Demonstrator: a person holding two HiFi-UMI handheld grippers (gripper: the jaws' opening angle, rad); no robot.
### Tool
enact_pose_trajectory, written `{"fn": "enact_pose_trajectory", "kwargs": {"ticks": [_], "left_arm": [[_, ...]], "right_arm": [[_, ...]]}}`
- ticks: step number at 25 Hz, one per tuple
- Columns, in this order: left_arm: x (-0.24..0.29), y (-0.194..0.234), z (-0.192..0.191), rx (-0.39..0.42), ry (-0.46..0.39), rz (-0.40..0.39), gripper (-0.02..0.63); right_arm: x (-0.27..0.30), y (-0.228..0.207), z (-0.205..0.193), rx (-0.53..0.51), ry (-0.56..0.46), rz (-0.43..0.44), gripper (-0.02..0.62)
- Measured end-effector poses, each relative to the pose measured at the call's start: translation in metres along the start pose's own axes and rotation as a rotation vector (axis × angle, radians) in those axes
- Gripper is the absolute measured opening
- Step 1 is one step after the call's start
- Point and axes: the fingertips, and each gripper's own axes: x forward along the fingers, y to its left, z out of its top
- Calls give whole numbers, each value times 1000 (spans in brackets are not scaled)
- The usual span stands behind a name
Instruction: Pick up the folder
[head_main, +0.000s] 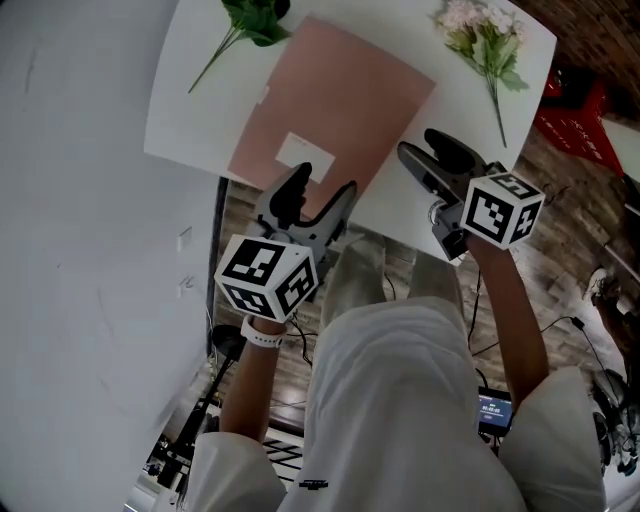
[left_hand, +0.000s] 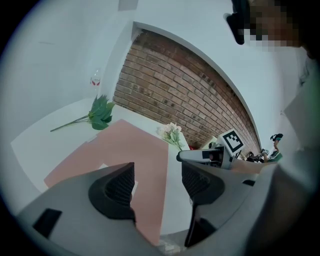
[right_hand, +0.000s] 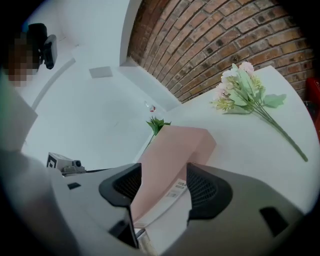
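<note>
The folder (head_main: 330, 110) is pink with a white label (head_main: 305, 152). It lies flat on the white tabletop (head_main: 190, 120) and reaches the near edge. A leafy sprig (head_main: 245, 25) lies at its far left and a bunch of flowers (head_main: 485, 40) at its far right. The left claw (head_main: 320, 195) is released, with its jaws spread at the folder's near edge and neither pad pressing on it. The right claw (head_main: 420, 145) is also released. It is empty and sits over bare tabletop just beside the folder's right edge.
</note>
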Motion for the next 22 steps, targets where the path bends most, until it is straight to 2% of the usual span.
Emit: {"fn": "enact_pose_trajectory", "kwargs": {"ticks": [8, 17, 22], "left_arm": [[24, 23, -4, 31, 48, 6, 291], [38, 26, -19, 32, 107, -13, 295], [41, 27, -22, 33, 116, -9, 295]], "right_arm": [[28, -19, -6, 51, 15, 24, 268], [48, -22, -10, 76, 23, 60, 274], [52, -28, -5, 130, -1, 83, 278]]}}
